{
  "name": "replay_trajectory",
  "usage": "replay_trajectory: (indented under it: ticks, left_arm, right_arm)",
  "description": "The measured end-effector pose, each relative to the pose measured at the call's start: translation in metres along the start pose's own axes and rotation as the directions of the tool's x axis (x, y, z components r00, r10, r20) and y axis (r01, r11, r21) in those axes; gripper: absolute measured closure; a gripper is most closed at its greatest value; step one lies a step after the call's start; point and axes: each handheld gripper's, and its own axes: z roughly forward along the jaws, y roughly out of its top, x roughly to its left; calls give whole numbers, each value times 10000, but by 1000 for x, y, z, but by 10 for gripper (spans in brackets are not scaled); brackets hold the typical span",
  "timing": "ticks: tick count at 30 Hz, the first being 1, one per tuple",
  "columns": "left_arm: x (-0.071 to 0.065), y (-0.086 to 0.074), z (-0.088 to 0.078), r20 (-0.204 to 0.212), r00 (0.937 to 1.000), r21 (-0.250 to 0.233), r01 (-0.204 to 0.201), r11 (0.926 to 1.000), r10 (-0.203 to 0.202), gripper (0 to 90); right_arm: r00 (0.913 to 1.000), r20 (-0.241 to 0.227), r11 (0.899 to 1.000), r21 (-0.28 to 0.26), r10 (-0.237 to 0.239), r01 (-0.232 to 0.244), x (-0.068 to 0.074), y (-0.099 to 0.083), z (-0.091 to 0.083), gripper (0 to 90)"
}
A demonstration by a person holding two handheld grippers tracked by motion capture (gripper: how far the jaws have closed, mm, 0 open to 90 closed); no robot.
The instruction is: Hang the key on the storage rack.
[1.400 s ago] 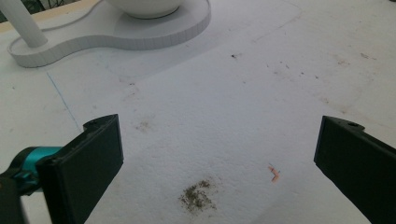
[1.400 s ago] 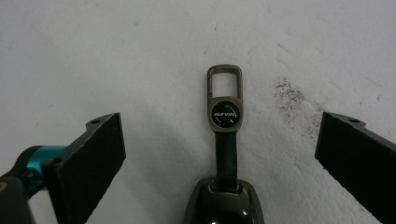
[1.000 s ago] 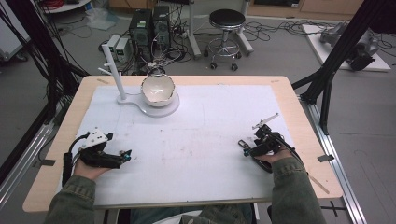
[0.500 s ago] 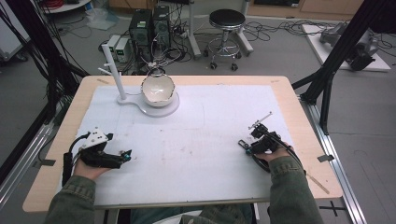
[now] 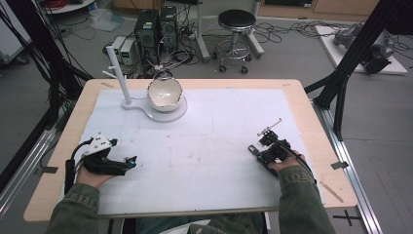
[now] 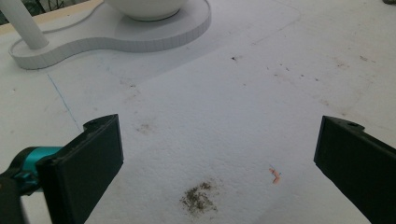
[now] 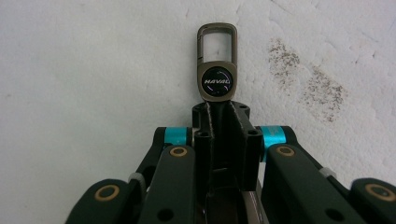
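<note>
So the bronze metal key fob with the black round HAVAL badge (image 7: 216, 67) sits near the right edge of the white foam-covered table (image 5: 219, 126). My right gripper (image 7: 219, 109) has just been closing and now pinches its strap. Left gripper (image 6: 217, 158) hangs wide open by the left edge, nothing in it.

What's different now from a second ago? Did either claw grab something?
The right claw has just closed its jaws on the bronze key fob, which now sticks out past its tips. The left claw stays open above the white mat, and the bowl on its stand has not moved.
</note>
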Motion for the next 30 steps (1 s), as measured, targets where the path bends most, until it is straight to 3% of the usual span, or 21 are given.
replay_trajectory:
  ticks: [5,10,19,20,21,22,23,24,25,28,30]
  left_arm:
    - [0,0,0,12,10000,12,-10,10000,10,18]
    - [0,0,0,3,10000,67,-43,10000,43,18]
    - [0,0,1,23,10000,37,11,10000,-11,18]
    - [0,0,1,3,10000,48,2,10000,-2,18]
    - [0,0,0,9,10000,89,-45,9999,45,18]
    - [0,0,0,13,10000,81,-48,10000,48,18]
    - [-1,0,0,17,10000,63,-4,10000,4,18]
    - [-1,0,1,12,10000,70,-8,10000,8,18]
    - [-1,0,1,5,10000,69,-5,10000,5,18]
    - [-1,0,1,4,10000,91,-31,10000,31,18]
    - [-1,0,1,1,10000,84,-28,10000,28,18]
  right_arm:
    - [9999,74,10000,48,83,-84,1,1,1,827]
    - [9988,-400,9992,-274,268,-279,-5,-4,-1,843]
    - [9958,-809,9959,-755,431,-492,-10,-6,-9,844]
    - [9869,-1482,9918,-997,642,-795,-14,-7,-14,844]
    - [9869,-1482,9918,-997,642,-795,-14,-7,-14,844]
    - [9800,-1840,9878,-1207,753,-986,-14,-7,-17,845]
    - [9603,-2686,9771,-1718,759,-1253,-16,-7,-24,844]
    - [9496,-3046,9702,-1985,733,-1386,-16,-7,-29,844]
    - [9496,-3046,9702,-1985,733,-1386,-16,-7,-29,844]
    - [9154,-3999,9547,-2526,450,-1573,-15,1,-41,844]
    - [9140,-4038,9530,-2600,390,-1555,-14,5,-44,843]
